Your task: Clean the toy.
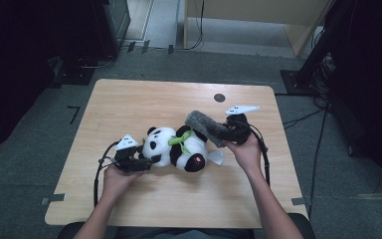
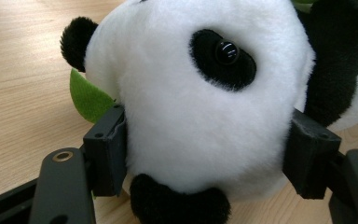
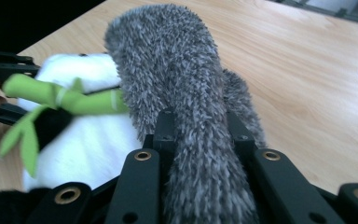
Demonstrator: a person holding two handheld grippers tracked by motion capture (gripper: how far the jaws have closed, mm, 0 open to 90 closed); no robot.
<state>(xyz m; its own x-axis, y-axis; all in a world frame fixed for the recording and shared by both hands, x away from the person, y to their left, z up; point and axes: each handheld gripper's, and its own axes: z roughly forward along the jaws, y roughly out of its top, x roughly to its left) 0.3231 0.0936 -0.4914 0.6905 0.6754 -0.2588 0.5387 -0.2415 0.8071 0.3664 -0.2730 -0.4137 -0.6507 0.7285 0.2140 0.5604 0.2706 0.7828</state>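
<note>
Now, step: the person is brushing the panda plush [image 1: 179, 147], judging by the grips.
Left gripper [image 1: 149, 160]: jaws clamping the panda's head on the table [image 1: 129, 99].
Right gripper [image 1: 225, 133]: jaws clenching the grey fuzzy brush [image 1: 204, 125], lying against the panda's back.
Next: sweeping the brush along the fur.
</note>
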